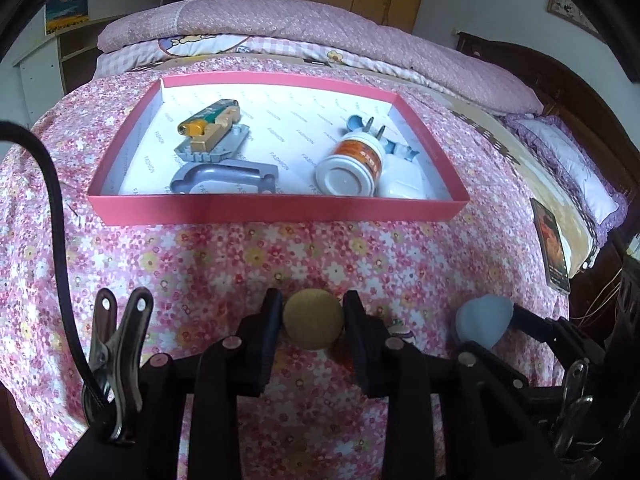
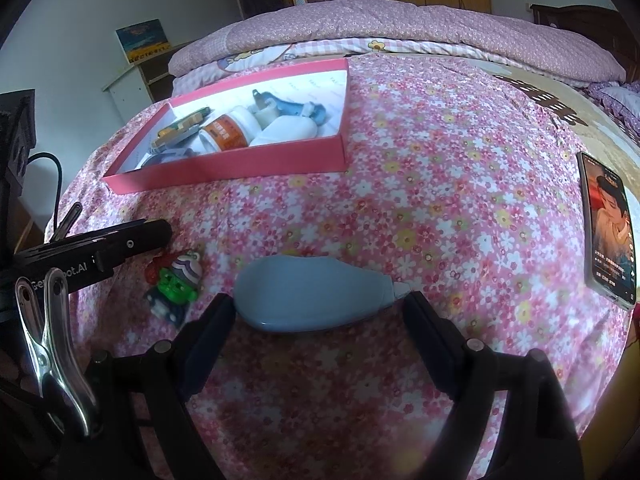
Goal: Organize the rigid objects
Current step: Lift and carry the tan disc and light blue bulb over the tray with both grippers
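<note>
My left gripper [image 1: 314, 320] is shut on a tan ball [image 1: 314, 326], with both black pads pressed against its sides just above the flowered bedspread. My right gripper [image 2: 318, 306] stands wide, shut lengthwise on a blue bulb-shaped thing [image 2: 304, 292] with a white tip; each fingertip touches one end. A pink tray [image 1: 276, 210] lies farther back on the bed. It holds a gold and green toy [image 1: 210, 124], a grey plastic piece [image 1: 228, 174], a white bottle with an orange label [image 1: 352, 164], a white case [image 1: 400, 184] and a blue item [image 1: 360, 124].
A small green and purple cartoon figure [image 2: 176, 280] lies on the bedspread between the two grippers. A phone [image 2: 610, 232] with its screen lit lies at the right near the bed's edge. A folded pink quilt [image 1: 320, 28] sits behind the tray.
</note>
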A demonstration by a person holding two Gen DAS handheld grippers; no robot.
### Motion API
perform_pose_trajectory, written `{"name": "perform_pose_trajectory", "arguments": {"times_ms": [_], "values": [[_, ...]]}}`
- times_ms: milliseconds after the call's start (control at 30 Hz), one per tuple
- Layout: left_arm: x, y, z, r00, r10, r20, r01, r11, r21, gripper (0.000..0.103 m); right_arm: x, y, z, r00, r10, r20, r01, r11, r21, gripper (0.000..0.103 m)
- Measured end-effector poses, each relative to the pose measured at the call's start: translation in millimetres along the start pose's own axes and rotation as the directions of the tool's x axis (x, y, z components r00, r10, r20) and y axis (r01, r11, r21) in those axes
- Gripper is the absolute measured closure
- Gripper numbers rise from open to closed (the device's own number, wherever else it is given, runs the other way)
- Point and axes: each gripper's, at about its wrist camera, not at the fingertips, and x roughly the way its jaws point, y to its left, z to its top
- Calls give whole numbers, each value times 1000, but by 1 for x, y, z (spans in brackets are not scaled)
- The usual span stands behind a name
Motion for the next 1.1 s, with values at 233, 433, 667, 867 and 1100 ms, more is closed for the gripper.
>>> {"name": "perform_pose_trajectory", "arguments": {"times_ms": [233, 433, 667, 867, 1100], "values": [[-7, 5, 2, 1000, 5, 19, -5, 1000, -2, 70, 0, 0, 0, 1000, 0, 0, 0, 1000, 0, 15], [-11, 8, 3, 999, 6, 31, -6, 1000, -2, 70, 0, 1, 1, 1000, -4, 0, 4, 1000, -2, 15], [-14, 13, 5, 999, 11, 46, -10, 1000, -12, 70, 0, 0, 1, 1000, -7, 2, 7, 1000, -2, 15], [-19, 16, 9, 998, 14, 65, -13, 1000, -11, 70, 0, 0, 2, 1000, 0, 2, 0, 1000, 0, 15], [-25, 22, 19, 995, 26, 91, -26, 1000, -8, 70, -2, 5, 8, 1000, 19, 8, -19, 1000, -10, 16]]}}
